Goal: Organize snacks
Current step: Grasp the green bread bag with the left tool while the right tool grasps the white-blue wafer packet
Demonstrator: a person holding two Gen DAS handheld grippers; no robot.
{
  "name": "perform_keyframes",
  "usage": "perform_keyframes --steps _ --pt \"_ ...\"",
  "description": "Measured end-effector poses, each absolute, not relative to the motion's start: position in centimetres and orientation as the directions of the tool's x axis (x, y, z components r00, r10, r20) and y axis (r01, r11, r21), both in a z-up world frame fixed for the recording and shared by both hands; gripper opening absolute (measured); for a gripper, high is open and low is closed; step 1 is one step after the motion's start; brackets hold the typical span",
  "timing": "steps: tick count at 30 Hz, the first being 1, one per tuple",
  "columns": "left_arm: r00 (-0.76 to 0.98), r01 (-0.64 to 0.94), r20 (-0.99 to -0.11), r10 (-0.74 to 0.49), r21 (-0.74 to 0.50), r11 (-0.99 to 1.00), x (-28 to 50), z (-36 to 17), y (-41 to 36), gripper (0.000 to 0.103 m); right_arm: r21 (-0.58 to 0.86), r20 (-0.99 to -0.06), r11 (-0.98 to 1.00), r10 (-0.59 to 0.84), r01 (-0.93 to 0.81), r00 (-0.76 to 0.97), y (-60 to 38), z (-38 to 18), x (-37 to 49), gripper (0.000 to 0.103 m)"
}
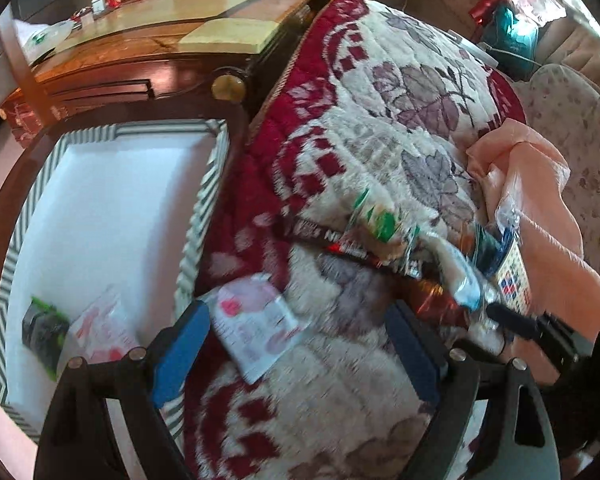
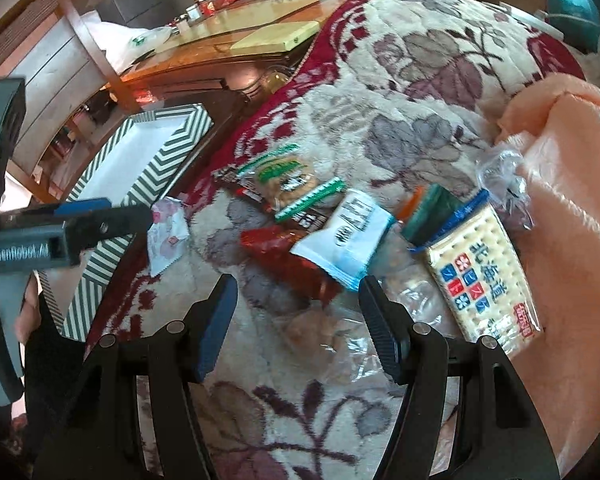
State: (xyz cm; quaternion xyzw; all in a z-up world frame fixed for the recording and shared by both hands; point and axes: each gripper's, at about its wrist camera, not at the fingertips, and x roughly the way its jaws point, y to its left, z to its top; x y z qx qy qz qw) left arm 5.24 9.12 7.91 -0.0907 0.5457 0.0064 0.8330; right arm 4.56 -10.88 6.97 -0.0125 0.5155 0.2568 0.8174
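Both jaws wide, empty: left gripper (image 1: 296,344) over pink-white sachet (image 1: 256,316) beside green-striped white box (image 1: 198,216); right gripper (image 2: 298,320) above crinkly clear bag (image 2: 328,336). Risk: slippery film sliding out, neighbouring red packet (image 2: 288,258) dragged along.

Left wrist view: motion blur smeared the snack pile (image 1: 384,240); wrapper print was unreadable there. Pink-white packet (image 1: 256,316) was blurred too, and its near corner lay behind a blue finger pad (image 1: 180,352). Two packets in the striped box (image 1: 202,216), a dark green one (image 1: 44,330) and a pink one (image 1: 100,330), were too soft to identify. The box's near end was hidden behind the gripper frame.

Right wrist view: the clear bag (image 2: 340,340) between the fingers showed contents too blurred to tell. The red packet (image 2: 292,260) lay partly under the white-blue packet (image 2: 348,236). The cracker pack (image 2: 484,276) had small print that could not be read.
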Motion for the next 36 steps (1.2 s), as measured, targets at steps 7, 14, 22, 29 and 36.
perform_keyframes --steps 7,14,22,29,36 --pt "0.383 -0.035 -0.919 -0.095 -0.118 0.992 8.4 7.4 6.9 0.091 0.276 -0.842 0.869 0.425 -0.410 0.333 -12.5 6.5 4.8 0.063" --pt "0.339 -0.071 -0.932 -0.126 -0.159 0.985 11.9 6.1 5.5 0.091 0.304 -0.836 0.874 0.435 -0.379 0.335 -13.5 6.4 5.2 0.064" --pt "0.274 0.031 -0.956 -0.104 -0.099 0.995 14.2 4.3 2.3 0.091 0.346 -0.827 0.876 0.454 -0.337 0.332 -13.9 6.9 6.3 0.065" --pt "0.244 0.066 -0.962 -0.122 -0.109 0.992 14.8 3.1 1.6 0.061 0.353 -0.832 0.879 0.451 -0.320 0.323 -14.2 6.4 6.5 0.065" --pt "0.320 0.023 -0.939 -0.129 -0.128 0.991 13.9 4.8 3.5 0.048 0.363 -0.832 0.880 0.454 -0.305 0.319 -13.2 6.5 7.6 0.065"
